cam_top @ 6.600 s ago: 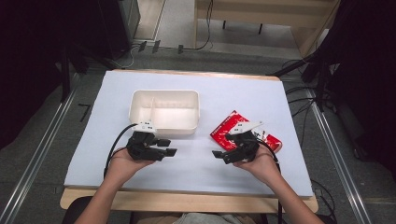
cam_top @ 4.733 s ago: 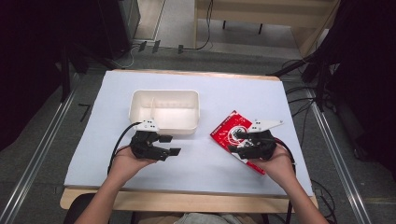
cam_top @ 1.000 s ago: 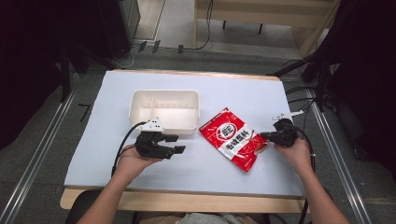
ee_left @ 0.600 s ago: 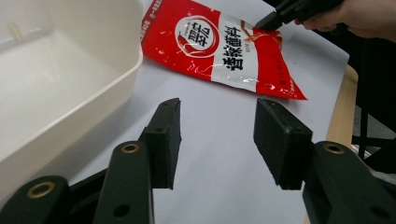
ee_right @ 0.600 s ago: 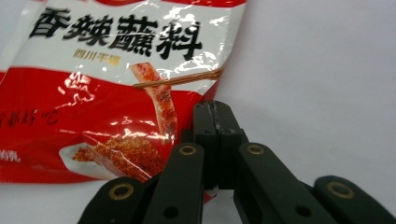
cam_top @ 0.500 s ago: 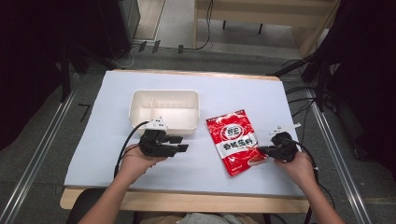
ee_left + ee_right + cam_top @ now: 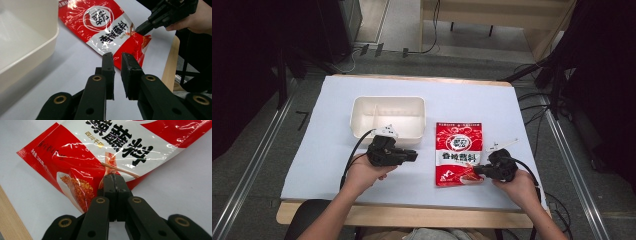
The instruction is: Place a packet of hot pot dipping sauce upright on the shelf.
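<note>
Compared with a second ago, the red seasoning packet has swung from a slant to lie square on the surface, just right of the white tray; it looks lined up for a two-handed grip. The right gripper pinches its near edge, fingers pressed together. The left gripper has just been closing, nearly together on nothing, short of the packet.
</note>
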Action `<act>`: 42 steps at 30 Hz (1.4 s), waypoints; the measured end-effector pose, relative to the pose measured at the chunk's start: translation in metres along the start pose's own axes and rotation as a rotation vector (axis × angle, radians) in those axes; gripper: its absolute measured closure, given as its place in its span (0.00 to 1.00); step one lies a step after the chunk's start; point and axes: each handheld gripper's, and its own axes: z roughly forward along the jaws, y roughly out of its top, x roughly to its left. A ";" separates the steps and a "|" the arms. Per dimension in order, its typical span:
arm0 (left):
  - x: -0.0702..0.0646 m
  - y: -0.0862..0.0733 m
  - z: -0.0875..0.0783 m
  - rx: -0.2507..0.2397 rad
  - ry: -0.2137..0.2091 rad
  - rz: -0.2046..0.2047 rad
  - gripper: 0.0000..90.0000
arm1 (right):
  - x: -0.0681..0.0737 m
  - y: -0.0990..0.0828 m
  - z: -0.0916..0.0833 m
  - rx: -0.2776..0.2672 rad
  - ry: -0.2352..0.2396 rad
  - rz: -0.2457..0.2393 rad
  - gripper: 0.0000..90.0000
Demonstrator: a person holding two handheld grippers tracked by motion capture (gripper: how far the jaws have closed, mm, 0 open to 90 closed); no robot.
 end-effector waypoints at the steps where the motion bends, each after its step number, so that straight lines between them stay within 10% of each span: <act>1: 0.000 0.000 0.000 0.000 0.000 0.000 0.92 | 0.000 0.000 0.000 0.000 0.000 0.000 1.00; 10: -0.018 0.004 0.020 0.018 -0.007 0.052 1.00 | -0.010 0.003 -0.016 -0.081 -0.033 0.003 0.97; 25: -0.039 0.016 0.073 0.043 0.039 0.083 1.00 | -0.027 0.011 -0.019 -0.187 -0.077 0.028 0.61; 42: -0.045 0.005 0.120 0.091 0.061 0.100 1.00 | -0.032 0.015 -0.019 -0.198 -0.083 0.022 0.57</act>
